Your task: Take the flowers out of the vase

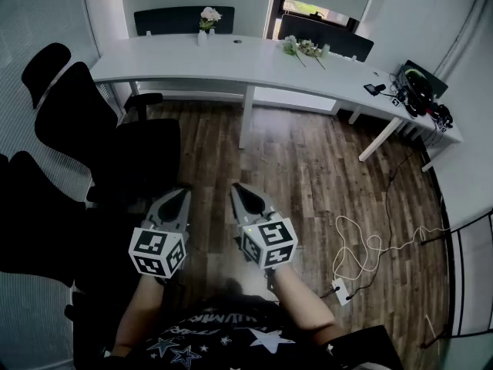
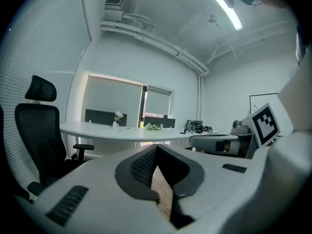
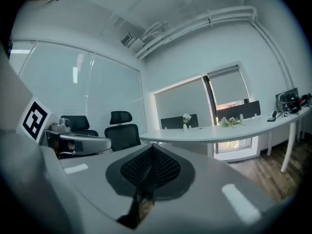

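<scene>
A small white vase (image 1: 202,38) with a pale flower (image 1: 209,15) stands on the long white desk (image 1: 177,56) at the far side of the room. More flowers (image 1: 302,48) lie loose on the desk to its right. The vase with its flower (image 2: 117,116) and the loose flowers (image 2: 154,127) show small and far in the left gripper view, and again as the vase (image 3: 185,123) and flowers (image 3: 230,122) in the right gripper view. My left gripper (image 1: 183,195) and right gripper (image 1: 239,190) are side by side over the wood floor, far from the desk, both shut and holding nothing.
Black office chairs (image 1: 85,126) stand at the left, near the desk's end. A white cable and power strip (image 1: 347,272) lie on the floor at the right. Dark gear (image 1: 420,87) sits on the desk's right end. Wood floor (image 1: 308,168) lies between me and the desk.
</scene>
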`<state>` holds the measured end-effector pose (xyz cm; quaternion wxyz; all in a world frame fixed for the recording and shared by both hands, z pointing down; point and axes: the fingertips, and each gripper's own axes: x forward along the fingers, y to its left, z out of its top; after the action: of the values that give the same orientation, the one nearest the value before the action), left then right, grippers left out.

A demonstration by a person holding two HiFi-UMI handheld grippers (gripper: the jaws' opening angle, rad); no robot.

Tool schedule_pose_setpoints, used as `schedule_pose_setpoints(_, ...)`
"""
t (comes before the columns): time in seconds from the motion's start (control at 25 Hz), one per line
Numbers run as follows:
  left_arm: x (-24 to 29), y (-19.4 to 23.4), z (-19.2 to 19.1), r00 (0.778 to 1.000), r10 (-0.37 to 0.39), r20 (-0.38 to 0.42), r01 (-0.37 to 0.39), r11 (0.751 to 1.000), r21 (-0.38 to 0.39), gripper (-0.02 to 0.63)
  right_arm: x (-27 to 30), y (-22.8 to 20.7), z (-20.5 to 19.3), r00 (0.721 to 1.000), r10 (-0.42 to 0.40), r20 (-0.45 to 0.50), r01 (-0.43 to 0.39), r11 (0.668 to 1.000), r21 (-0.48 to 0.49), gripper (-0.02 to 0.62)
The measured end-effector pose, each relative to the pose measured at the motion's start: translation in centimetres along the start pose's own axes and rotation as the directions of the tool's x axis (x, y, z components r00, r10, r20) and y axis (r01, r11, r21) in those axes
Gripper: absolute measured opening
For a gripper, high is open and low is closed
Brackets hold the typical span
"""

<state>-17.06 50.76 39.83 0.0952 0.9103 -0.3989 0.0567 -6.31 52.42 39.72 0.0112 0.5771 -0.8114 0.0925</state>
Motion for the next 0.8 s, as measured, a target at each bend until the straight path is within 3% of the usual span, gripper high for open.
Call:
schedule_pose_setpoints(0.6,1.9,-0.5,-0.8,0.999,-0.042,-0.025,0.042,0.999,0.019,0.008,0.0,-0.9,-0.6,1.000,0.001,-0.018,-0.001,1.000,0.001,-0.005)
schedule_pose_setpoints(0.8,2.0,-0.5,-1.2,0.999,-0.018,-0.038,0.019,0.999,0.027,0.008,-0.3,-1.9,-0.8,1.000,-0.008,0.017,0.007,0.999,0.035,-0.005)
